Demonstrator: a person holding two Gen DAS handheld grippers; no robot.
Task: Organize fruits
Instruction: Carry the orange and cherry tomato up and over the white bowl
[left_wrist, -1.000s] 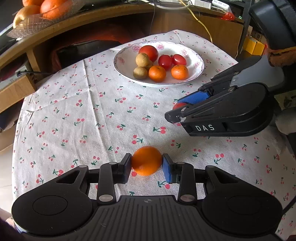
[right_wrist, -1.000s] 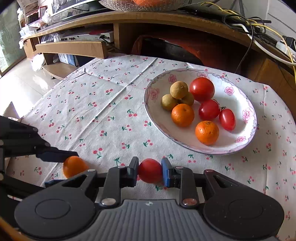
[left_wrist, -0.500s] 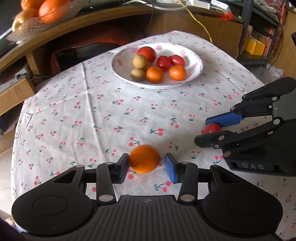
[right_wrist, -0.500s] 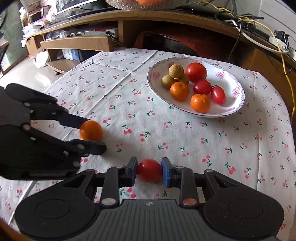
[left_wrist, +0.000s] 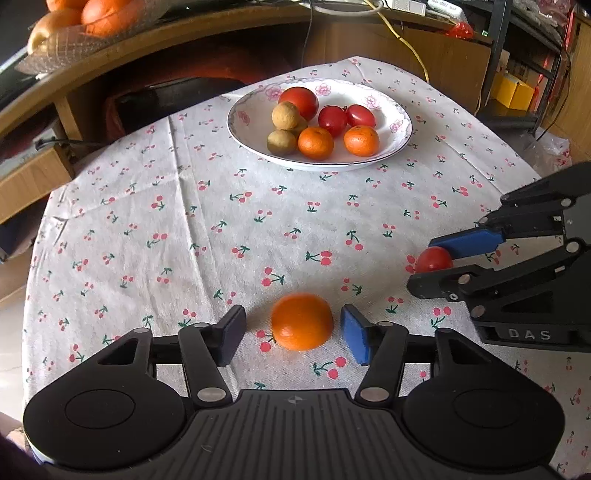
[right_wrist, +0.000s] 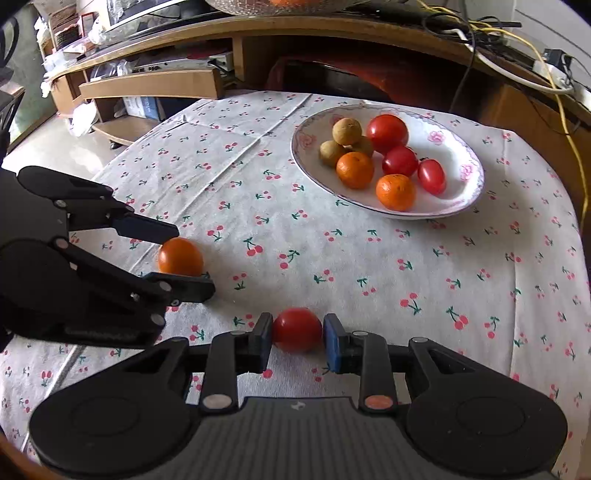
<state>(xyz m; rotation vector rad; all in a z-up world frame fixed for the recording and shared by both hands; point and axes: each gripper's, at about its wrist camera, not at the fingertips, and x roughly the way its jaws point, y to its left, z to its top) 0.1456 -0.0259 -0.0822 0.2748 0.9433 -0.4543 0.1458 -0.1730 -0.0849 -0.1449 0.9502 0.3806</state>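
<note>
The left tongs (left_wrist: 293, 334) stood apart around an orange (left_wrist: 301, 321) that sat on the cherry-print desk (left_wrist: 207, 229), gaps showing on both sides of it. The right tongs (right_wrist: 297, 341) were clamped on a small tomato (right_wrist: 297, 329) (roundish, its slightly longer axis lying across the pads) low over the cloth. Well beyond both, a flowered plate (left_wrist: 400, 127) held two oranges, three tomatoes and brownish round fruits. Farther back, a wooden shelf (right_wrist: 155, 83) ran along the wall.
</note>
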